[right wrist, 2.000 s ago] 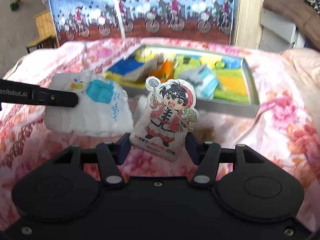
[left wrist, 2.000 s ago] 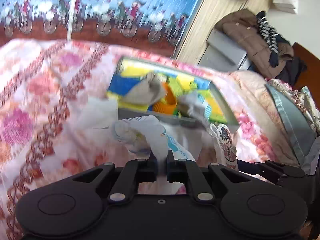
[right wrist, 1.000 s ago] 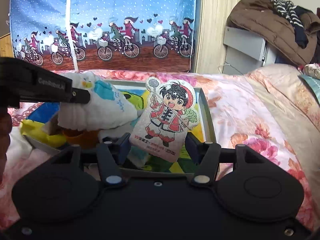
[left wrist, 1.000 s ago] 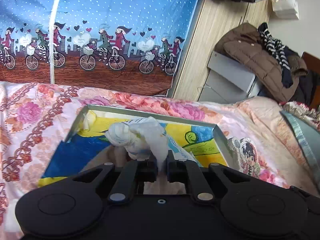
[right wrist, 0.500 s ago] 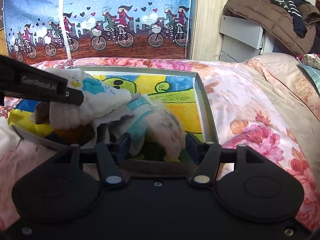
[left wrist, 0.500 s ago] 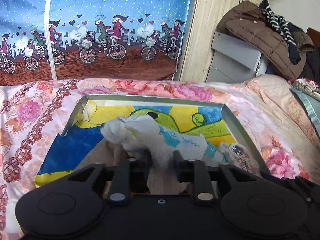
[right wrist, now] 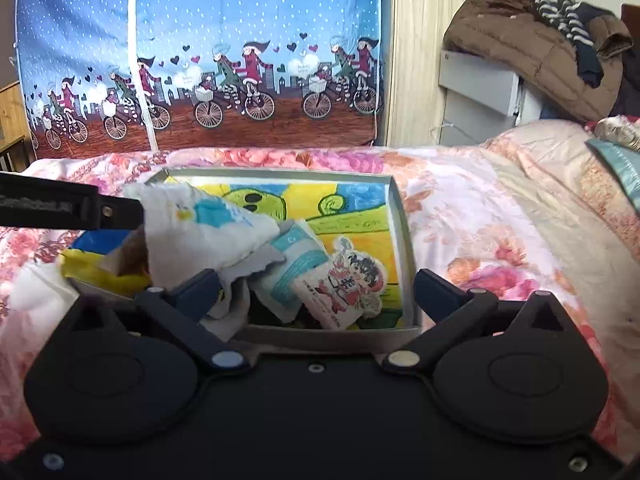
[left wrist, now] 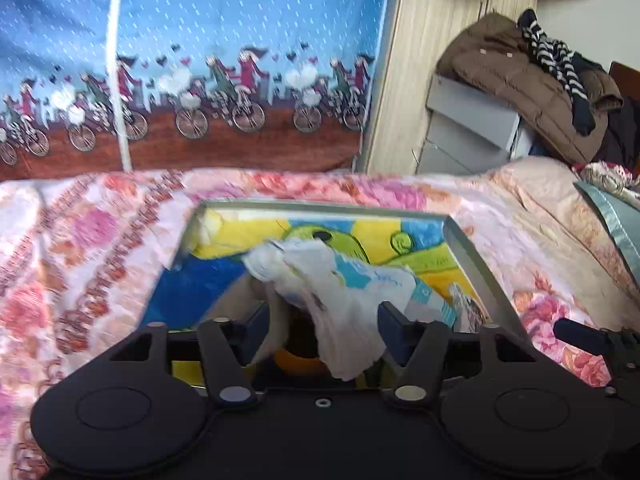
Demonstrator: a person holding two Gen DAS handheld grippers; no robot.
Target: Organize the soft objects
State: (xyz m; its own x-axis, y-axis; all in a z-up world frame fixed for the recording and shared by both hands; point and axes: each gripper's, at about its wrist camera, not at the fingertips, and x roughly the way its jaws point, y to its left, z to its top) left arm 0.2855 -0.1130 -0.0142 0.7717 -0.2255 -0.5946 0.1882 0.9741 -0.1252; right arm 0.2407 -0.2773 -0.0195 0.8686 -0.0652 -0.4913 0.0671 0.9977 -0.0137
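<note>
Both soft things have left the grip since a second ago: then each gripper was pinching its own item above the tray, and now both are lying loose over it.

Spread over the bed is a pink floral quilt (right wrist: 472,216), and on it is sitting the grey tray (right wrist: 400,216) with its bright cartoon lining.

The right gripper (right wrist: 316,286) is opening and standing at its widest, its jaws touching nothing (the fingers are flanking the tray's near wall). The cartoon-boy pouch (right wrist: 348,280) is lying inside the tray at its near right corner, tilted against a blue-and-white packet (right wrist: 296,264), ahead of the jaws and between their lines but well clear of both pads.

The left gripper (left wrist: 320,330) is opening too, its jaws being roughly two-thirds spread. The white cloth with blue print (left wrist: 340,284) is draping between them, blurred; its lower fold is hanging close to the right pad, and I cannot tell whether it is still brushing it, though neither pad is pressing on it. In the right wrist view the same cloth (right wrist: 204,232) is sagging over the tray's left half, with the left gripper's finger (right wrist: 68,210) reaching in beside it. Under the cloth something orange (left wrist: 300,360) is peeking out.
</note>
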